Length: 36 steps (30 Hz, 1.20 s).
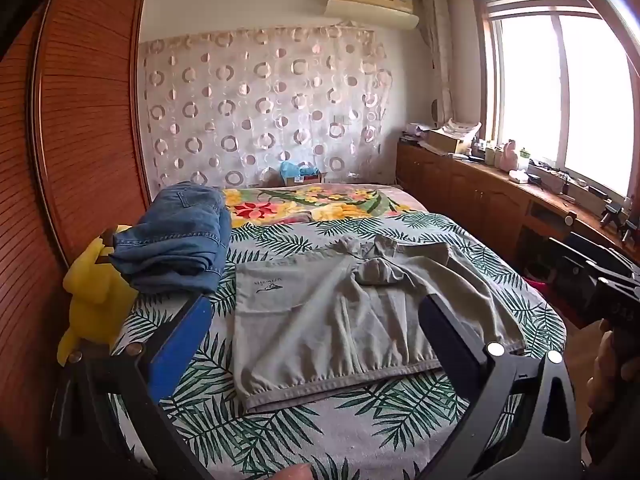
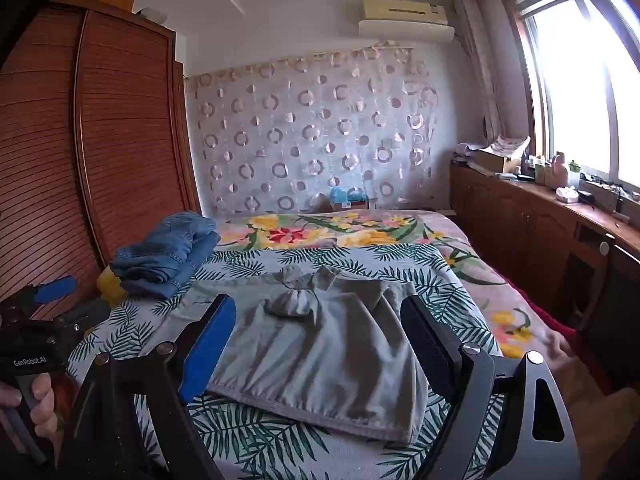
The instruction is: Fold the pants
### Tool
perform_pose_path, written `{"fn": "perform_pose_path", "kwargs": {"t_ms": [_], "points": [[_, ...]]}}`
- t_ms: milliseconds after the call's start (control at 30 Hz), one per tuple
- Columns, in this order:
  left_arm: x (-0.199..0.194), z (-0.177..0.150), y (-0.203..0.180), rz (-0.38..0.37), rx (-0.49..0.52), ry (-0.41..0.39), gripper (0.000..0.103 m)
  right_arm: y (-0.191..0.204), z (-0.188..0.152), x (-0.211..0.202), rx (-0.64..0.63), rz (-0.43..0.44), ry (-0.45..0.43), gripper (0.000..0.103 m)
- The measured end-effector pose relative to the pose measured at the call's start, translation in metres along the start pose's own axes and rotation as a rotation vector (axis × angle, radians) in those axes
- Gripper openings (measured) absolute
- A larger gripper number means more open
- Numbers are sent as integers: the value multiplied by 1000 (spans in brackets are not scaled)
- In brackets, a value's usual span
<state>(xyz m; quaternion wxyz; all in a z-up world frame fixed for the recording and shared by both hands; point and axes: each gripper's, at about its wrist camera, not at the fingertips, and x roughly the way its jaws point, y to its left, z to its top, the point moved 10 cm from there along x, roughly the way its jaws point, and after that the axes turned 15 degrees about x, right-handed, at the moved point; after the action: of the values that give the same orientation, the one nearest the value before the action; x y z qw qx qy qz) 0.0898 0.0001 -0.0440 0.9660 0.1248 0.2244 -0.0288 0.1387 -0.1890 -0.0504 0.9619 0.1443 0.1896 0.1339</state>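
Observation:
Grey pants [image 1: 340, 312] lie spread on the leaf-print bed cover, waistband toward me, with a bunched lump of fabric near the far end; they also show in the right wrist view [image 2: 320, 344]. My left gripper [image 1: 316, 320] is open and empty, held above the near edge of the pants. My right gripper [image 2: 316, 328] is open and empty, also above the near part of the pants. The left gripper body [image 2: 36, 340] shows in the right wrist view at the left, apart from the cloth.
Folded blue jeans [image 1: 176, 240] sit at the bed's left on a yellow plush toy [image 1: 96, 292]. A floral blanket [image 1: 312, 204] covers the far bed. A wooden wardrobe [image 1: 80, 120] stands left; a cluttered wooden cabinet [image 1: 500, 184] runs under the window at right.

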Motion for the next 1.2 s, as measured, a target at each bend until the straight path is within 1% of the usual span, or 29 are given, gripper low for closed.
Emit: {"fn": "perform_pose_path", "kwargs": {"t_ms": [33, 667, 1200], "points": [[0, 1, 0, 4, 3, -10, 103, 0, 0, 0, 0, -2, -1, 86], [-3, 2, 2, -3, -9, -8, 103, 2, 1, -3, -12, 15, -23, 86], [-3, 2, 2, -4, -13, -11, 103, 3, 1, -3, -11, 20, -20, 86]]}}
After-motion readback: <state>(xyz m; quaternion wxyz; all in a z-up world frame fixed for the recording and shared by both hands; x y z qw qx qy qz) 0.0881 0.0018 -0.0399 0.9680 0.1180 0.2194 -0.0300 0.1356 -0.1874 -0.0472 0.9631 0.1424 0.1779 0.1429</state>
